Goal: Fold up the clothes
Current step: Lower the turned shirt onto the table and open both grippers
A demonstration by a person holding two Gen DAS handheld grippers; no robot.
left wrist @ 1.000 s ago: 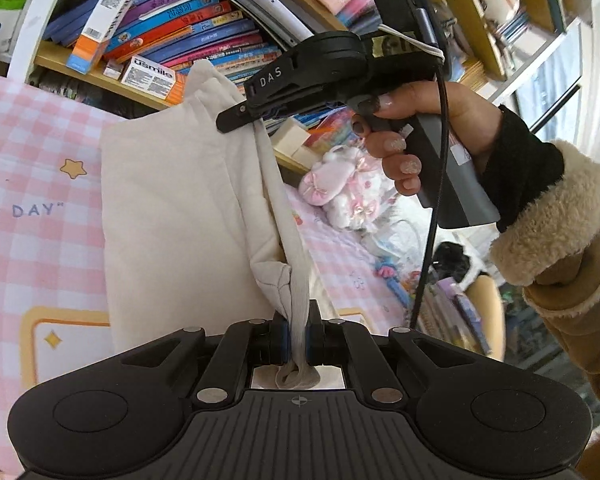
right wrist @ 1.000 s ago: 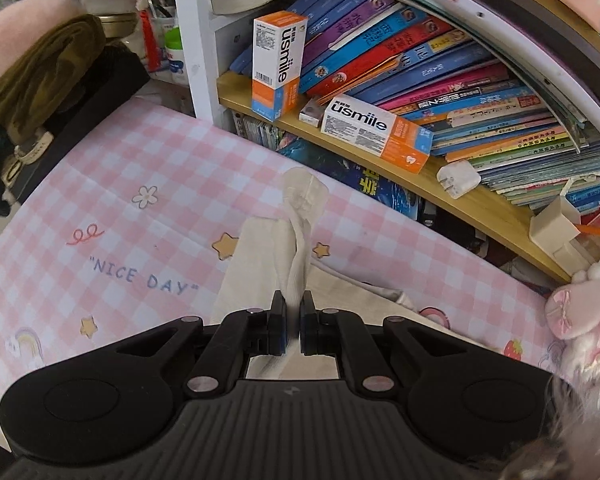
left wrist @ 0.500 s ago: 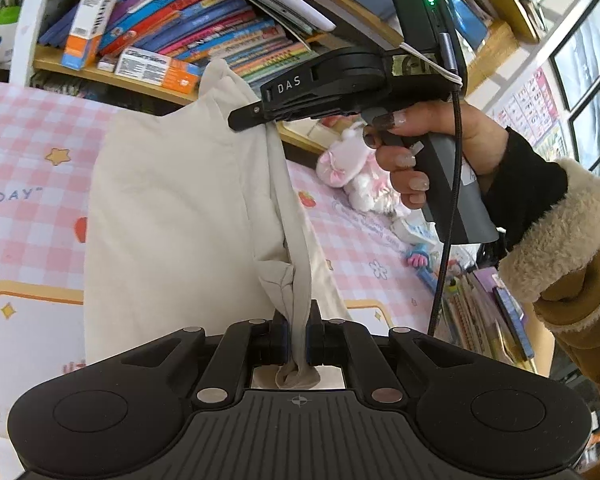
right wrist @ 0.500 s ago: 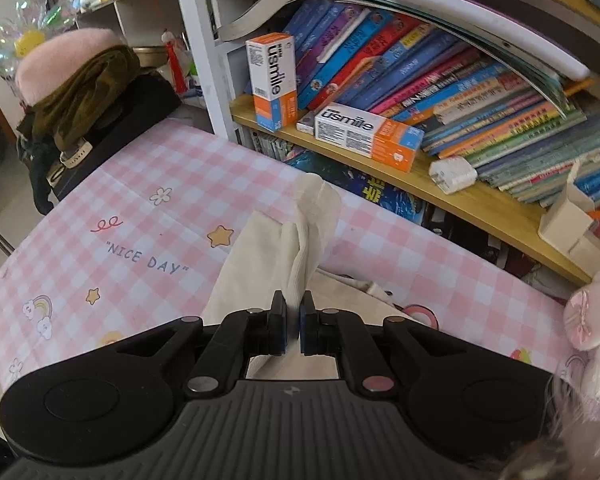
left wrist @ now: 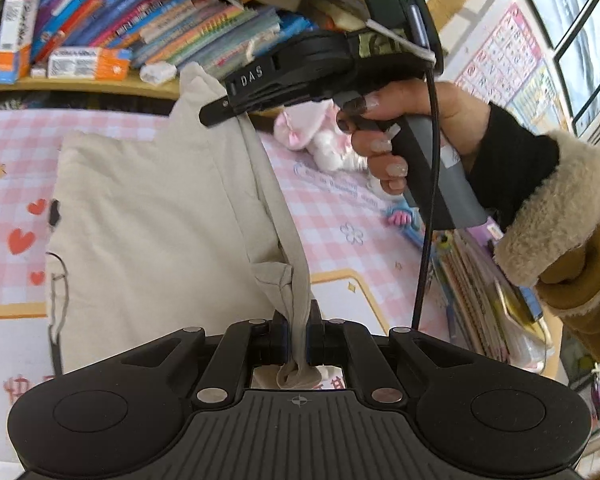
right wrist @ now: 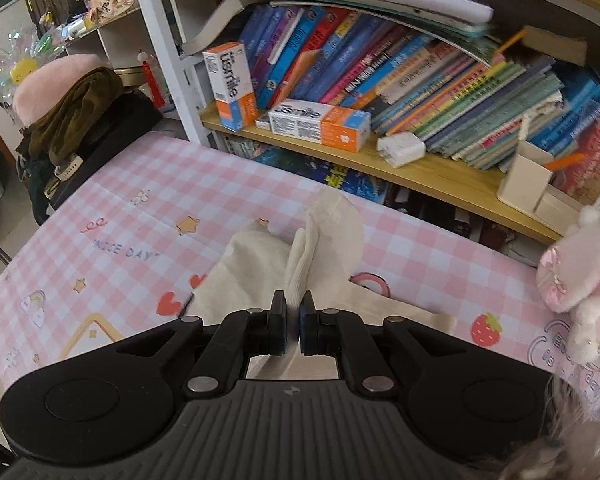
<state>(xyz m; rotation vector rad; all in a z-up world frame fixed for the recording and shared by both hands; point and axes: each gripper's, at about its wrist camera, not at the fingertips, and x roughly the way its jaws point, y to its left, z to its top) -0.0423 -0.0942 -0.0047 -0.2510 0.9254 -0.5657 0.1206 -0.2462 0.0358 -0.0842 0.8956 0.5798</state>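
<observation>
Both grippers have swung right along the table since a second ago. Left gripper (left wrist: 298, 334) pinches a bunched edge of the cream cloth (left wrist: 152, 216); right gripper (right wrist: 293, 322) clamps its far corner, lifted above the pink checked cover (right wrist: 112, 216). Behind, books (right wrist: 380, 64) fill the shelf.

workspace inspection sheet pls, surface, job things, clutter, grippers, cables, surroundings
surface: pink checked mat with "NICE DAY" print, stars and hearts
job's things: cream garment, held up by one edge at two points, the rest draped on the mat
clutter: plush toy on the mat's right side
grippers: left gripper shut on the garment; right gripper shut on the garment
cables: black cable hanging from the right gripper's handle
surroundings: bookshelf with books, two toothpaste boxes, white charger
</observation>
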